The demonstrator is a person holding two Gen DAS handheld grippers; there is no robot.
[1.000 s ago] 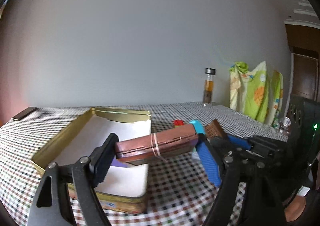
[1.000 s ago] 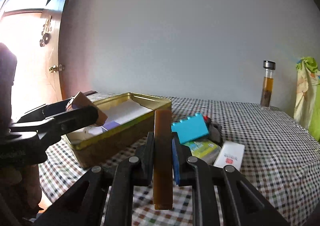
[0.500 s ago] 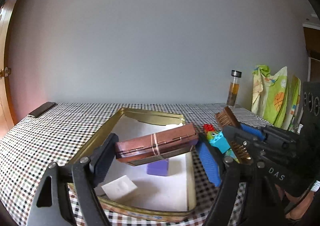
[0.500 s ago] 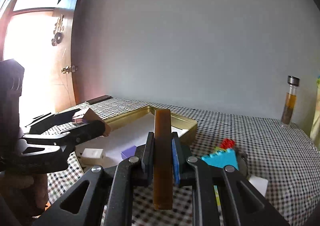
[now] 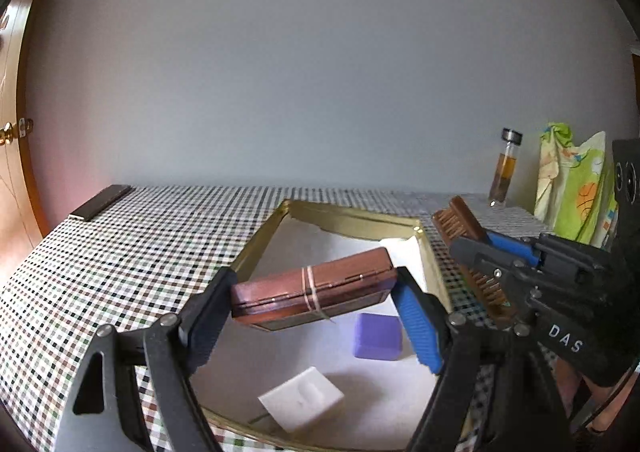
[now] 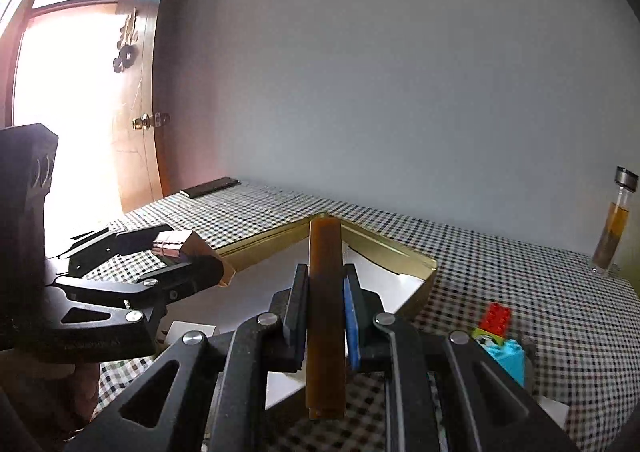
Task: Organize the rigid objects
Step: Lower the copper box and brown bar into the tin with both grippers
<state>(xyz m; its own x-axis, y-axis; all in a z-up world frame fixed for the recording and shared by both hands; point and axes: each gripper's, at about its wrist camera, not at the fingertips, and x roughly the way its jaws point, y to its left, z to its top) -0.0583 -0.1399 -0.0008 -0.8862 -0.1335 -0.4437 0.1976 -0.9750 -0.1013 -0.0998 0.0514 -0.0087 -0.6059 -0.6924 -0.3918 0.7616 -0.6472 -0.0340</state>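
Left gripper (image 5: 314,316) fingers clamp a flat reddish-brown case (image 5: 312,294) bound by a rubber band, over the gold tin (image 5: 256,252). Right gripper (image 6: 326,316) fingers grip a brown wooden brush (image 6: 326,316) edge-on, its bristles hidden here.

Checked table (image 5: 120,252) w/ gold tin (image 5: 352,217), bottle (image 5: 505,168)

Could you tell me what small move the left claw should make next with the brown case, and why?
Probably lower the left claw a little and set the brown case on the bare white liner of the gold tin. The case is gripped end to end and hangs over the tin's interior, above and left of the purple block, with the white piece nearer the camera.
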